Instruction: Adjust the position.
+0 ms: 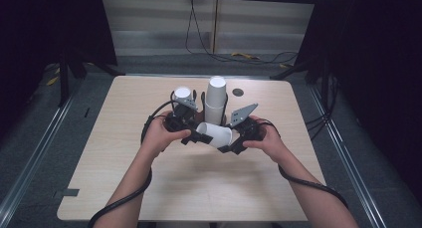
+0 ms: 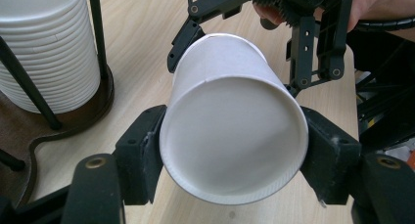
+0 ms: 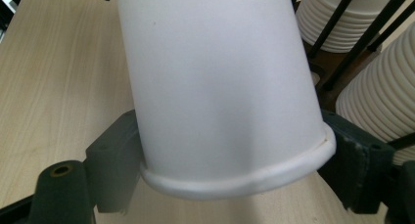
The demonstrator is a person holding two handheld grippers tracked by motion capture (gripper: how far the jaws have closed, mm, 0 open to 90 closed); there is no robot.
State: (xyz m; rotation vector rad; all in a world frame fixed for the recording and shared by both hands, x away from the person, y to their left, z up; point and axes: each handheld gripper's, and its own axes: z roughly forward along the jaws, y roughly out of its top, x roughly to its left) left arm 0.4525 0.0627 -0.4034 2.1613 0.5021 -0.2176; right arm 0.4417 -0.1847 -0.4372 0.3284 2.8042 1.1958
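The gripper (image 3: pixel 235 155) clamps a white paper cup (image 3: pixel 215 87) (rim nearest), 2 cup stacks (image 3: pixel 337 28) beyond.

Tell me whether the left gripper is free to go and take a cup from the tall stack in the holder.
Probably not yet: the left gripper is clamped on the base end of a white cup whose rim end the right gripper holds. The tall stack stands just behind, unobstructed.

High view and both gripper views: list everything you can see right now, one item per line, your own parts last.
paper cup: one, white, lying level between both grippers, above the table
tall cup stack: one, white, in the black holder at table centre
short cup stack: one, white, left of the tall stack
cup holder: one, black rods on a brown base
round disc: one, dark, right of the stacks
table: one, light wood
left gripper: black, jaws around the cup's base end
right gripper: black, jaws at the cup's rim end
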